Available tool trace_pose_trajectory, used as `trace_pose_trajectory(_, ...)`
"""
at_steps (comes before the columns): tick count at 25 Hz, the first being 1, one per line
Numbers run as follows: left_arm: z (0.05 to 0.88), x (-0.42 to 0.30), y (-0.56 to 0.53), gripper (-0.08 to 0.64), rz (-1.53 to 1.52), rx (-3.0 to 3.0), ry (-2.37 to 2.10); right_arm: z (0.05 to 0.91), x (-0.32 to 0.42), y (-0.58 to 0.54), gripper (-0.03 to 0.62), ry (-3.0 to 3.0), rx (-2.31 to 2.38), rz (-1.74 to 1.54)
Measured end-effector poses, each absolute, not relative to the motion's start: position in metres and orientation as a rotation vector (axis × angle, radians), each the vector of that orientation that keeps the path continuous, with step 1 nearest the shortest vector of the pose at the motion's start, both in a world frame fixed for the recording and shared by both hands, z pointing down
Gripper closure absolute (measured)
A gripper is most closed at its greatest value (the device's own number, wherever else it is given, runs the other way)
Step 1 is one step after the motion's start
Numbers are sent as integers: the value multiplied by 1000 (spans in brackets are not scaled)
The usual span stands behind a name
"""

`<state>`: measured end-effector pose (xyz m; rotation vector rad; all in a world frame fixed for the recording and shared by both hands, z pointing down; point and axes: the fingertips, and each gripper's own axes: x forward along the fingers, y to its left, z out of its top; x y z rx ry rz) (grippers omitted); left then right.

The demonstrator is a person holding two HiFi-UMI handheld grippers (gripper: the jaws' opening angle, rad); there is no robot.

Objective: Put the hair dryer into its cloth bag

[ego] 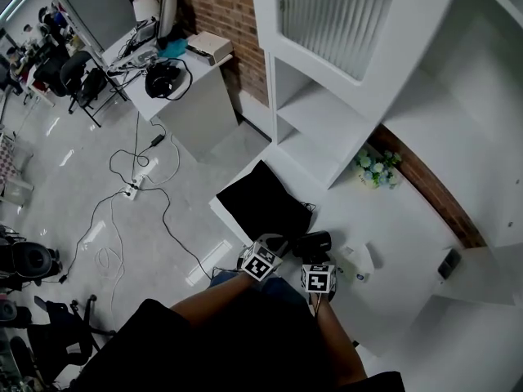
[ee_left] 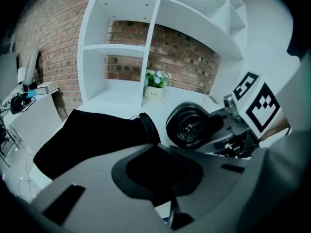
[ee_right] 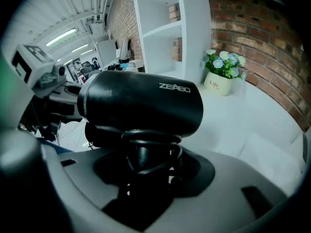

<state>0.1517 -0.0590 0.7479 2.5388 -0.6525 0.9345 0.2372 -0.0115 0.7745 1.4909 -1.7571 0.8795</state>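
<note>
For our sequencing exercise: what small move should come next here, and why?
Probably lift the bag rim to open its mouth: the left hand-held gripper is shut on it, and the right hand-held gripper holds the dryer beside it.

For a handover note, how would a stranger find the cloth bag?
Find the white shelf unit against the brick wall. On the white counter below lies the cloth bag: flat, soft, black, unlike the hard round hair dryer held beside it.

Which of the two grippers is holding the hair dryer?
The right gripper: its jaws grip the hair dryer by the handle. The left gripper is shut on the black cloth bag.
</note>
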Motion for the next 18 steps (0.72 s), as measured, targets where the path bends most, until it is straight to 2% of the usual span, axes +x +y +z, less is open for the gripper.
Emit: trace_pose_trajectory(18,716,131,-62,529,790,2573,-706,814,198,-34,351,-1700,1219,762)
